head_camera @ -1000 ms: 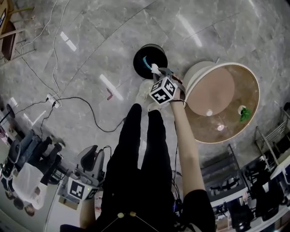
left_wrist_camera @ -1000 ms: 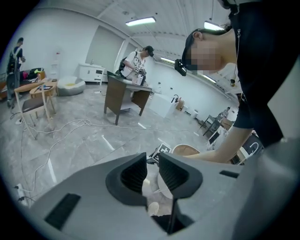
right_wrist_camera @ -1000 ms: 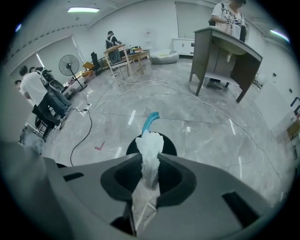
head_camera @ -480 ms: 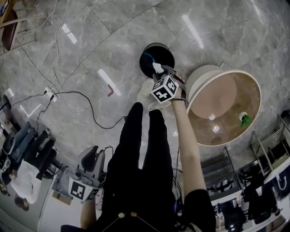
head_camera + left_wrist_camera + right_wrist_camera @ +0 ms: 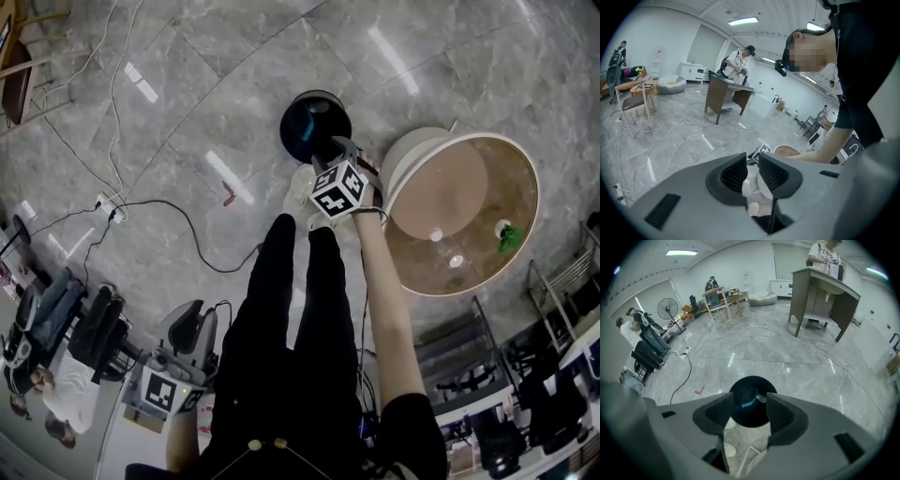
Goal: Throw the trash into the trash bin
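Beneath the right hand-held gripper (image 5: 329, 150), trash (image 5: 750, 399) inside the bin (image 5: 752, 378).

The right arm (image 5: 380, 281) stretches forward and down, and the right gripper (image 5: 750, 405) points steeply at the floor. Its jaws have just been opening and stand wide, nothing between them. The left gripper (image 5: 751, 171) hangs low at the left side, tilted downward, jaws narrowly apart and empty

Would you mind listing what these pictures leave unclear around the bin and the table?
- Trash in the trash bin: right gripper view, too small and dark to identify.
- Green item on the round table: head view, too small.
- Pink scrap on the floor: head view, too small.
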Motion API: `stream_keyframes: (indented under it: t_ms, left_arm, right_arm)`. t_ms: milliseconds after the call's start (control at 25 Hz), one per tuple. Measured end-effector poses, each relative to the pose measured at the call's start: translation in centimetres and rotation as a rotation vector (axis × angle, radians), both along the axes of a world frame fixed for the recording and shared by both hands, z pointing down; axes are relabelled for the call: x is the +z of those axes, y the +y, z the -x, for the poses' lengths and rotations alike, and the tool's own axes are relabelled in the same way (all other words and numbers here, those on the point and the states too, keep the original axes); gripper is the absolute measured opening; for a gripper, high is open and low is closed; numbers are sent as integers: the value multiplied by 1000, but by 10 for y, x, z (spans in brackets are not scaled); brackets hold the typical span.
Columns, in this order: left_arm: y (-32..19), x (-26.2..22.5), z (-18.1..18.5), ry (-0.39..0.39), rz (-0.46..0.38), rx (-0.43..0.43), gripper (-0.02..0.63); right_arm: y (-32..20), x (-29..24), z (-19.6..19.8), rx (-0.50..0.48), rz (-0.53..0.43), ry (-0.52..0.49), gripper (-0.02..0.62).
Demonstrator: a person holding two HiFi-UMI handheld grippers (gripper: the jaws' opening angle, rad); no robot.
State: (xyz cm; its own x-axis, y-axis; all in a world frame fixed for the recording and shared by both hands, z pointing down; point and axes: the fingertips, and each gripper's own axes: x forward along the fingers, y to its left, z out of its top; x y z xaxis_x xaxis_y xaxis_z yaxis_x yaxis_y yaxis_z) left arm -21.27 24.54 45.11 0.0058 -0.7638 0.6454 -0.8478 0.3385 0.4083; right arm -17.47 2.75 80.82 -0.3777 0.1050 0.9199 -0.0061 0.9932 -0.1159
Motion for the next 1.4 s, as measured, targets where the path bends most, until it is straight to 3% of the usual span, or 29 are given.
stream_keyframes:
  t_ms: [280, 360, 880, 1080, 1400]
  left_arm:
    - [-31, -9, -21, 16, -52, 104, 83]
    - [-48, -14, -34, 27, -85, 141, 83]
    - [-116, -4, -99, 42, -66, 493, 83]
    - [-134, -5, -121, 42, -53, 590, 83]
    - [-144, -3, -143, 32, -34, 653, 83]
  right_arm:
    - [-13, -28, -54, 124, -28, -13, 242]
    - [-21, -31, -84, 173, -34, -1, 244]
    - [-65, -24, -289, 617, -68, 114, 245]
    - [-67, -17, -352, 763, -59, 159, 245]
    - [-61, -1, -388, 796, -44, 193, 242]
